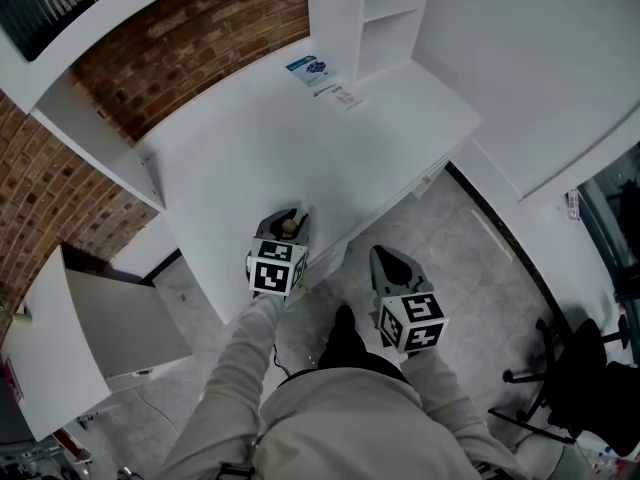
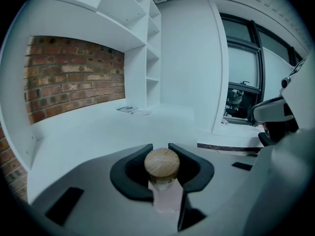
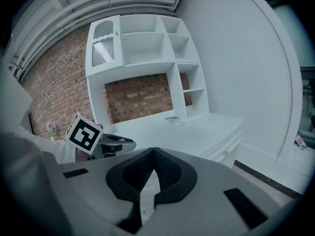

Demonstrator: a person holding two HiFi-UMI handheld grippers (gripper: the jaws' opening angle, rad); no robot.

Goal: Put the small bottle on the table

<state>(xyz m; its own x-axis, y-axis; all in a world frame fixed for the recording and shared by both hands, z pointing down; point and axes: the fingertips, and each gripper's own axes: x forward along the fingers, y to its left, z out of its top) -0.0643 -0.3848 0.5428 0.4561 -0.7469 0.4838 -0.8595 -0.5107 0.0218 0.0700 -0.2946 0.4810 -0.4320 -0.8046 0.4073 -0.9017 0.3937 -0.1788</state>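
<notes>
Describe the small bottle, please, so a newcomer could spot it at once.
Find the white desk below the brick wall. At its near edge the left gripper grips the small bottle: clear, with a round wooden lid, unlike the flat leaflets beyond.

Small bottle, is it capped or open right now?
Capped: a round wooden stopper tops the small bottle, which the left gripper holds.
</notes>
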